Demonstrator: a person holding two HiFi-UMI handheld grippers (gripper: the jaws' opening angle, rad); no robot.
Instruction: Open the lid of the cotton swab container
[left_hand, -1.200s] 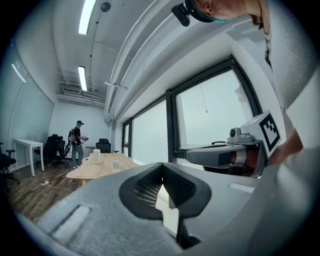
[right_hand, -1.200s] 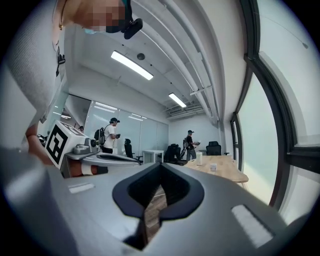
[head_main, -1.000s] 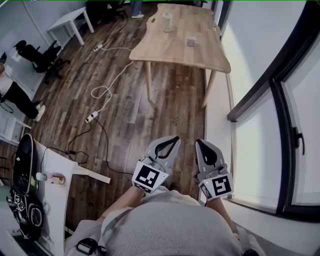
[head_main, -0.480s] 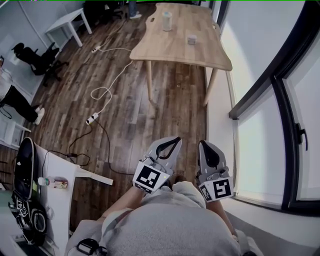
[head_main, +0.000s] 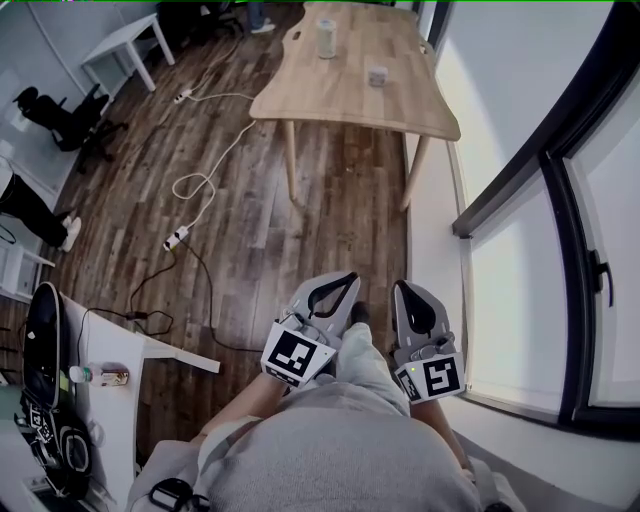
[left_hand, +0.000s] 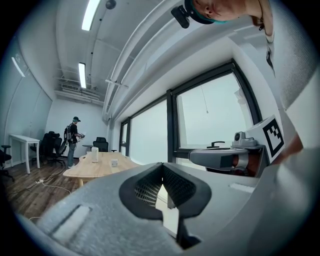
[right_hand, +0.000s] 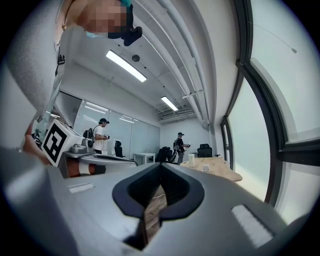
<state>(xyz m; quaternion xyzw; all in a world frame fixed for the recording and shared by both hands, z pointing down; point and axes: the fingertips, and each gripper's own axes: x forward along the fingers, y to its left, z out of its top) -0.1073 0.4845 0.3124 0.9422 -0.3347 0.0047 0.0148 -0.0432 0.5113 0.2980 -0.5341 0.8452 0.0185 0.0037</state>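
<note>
Far ahead stands a wooden table (head_main: 340, 95) that bears a tall pale cylindrical container (head_main: 326, 38) and a small squat white container (head_main: 377, 75). Which of them holds cotton swabs I cannot tell. Both show tiny in the left gripper view, the cylinder (left_hand: 95, 154) and the small one (left_hand: 114, 162), and in the right gripper view (right_hand: 191, 160) (right_hand: 205, 168). My left gripper (head_main: 350, 277) and right gripper (head_main: 399, 285) are held side by side in front of the body, pointing level toward the table, both shut and empty.
A white cable with a power strip (head_main: 178, 238) lies on the wood floor between me and the table. A white desk (head_main: 115, 345) with a small bottle stands at the left. A window wall (head_main: 520, 230) runs along the right. People and office chairs are at the room's far end.
A trouser leg has swung forward under the grippers and the head view has shifted a little. Both grippers stay shut and in the same place before the body.
</note>
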